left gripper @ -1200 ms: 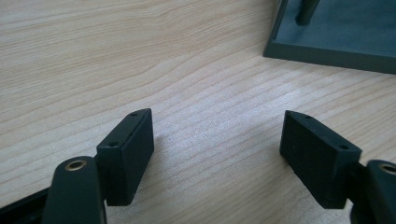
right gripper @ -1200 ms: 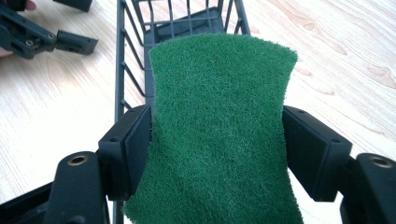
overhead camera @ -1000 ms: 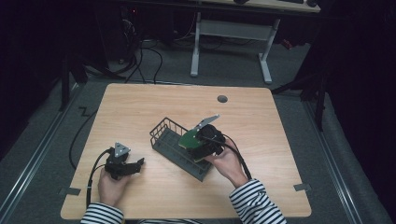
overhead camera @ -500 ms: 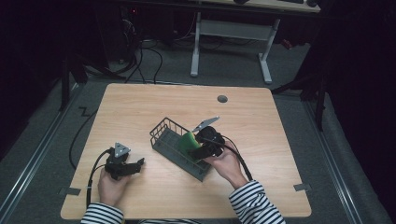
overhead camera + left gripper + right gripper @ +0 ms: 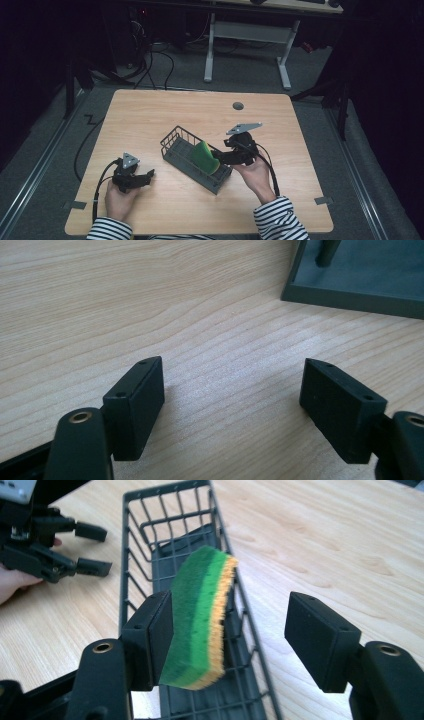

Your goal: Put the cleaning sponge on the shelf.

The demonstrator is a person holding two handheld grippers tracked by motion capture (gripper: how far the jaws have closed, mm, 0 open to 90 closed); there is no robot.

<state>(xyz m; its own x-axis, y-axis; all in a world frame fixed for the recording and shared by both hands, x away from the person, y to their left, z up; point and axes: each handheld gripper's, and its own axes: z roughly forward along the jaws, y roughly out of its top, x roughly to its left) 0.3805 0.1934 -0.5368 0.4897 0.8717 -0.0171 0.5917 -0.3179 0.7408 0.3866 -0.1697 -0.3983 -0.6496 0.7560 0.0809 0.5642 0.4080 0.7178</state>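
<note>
So since a second ago the right gripper (image 5: 223, 154) has backed off toward the table's right edge and let go of the sponge (image 5: 206, 158), which now sits on its own, propped on edge inside the wire basket (image 5: 176, 141) near the end closest to that gripper. In the right gripper view the jaws are spread wide, with the sponge (image 5: 200, 617) just beside the left jaw; can't tell if it's actually touching it. The sponge is a curved slab, dark green scrubby layer, lighter green middle, thin yellow-orange foam edge. Its bottom is cut off behind the jaw, so where it rests is hard to see. The basket (image 5: 150, 540) is dark grey wire with a solid floor, long and narrow, sitting diagonally on the pale wood-grain table (image 5: 150, 115). The left gripper (image 5: 145, 176) hasn't budged, lying low near the front left, jaws wide apart over bare wood. In its own view a corner of the basket's base (image 5: 360, 285) pokes in at top right, mostly cropped.
</note>
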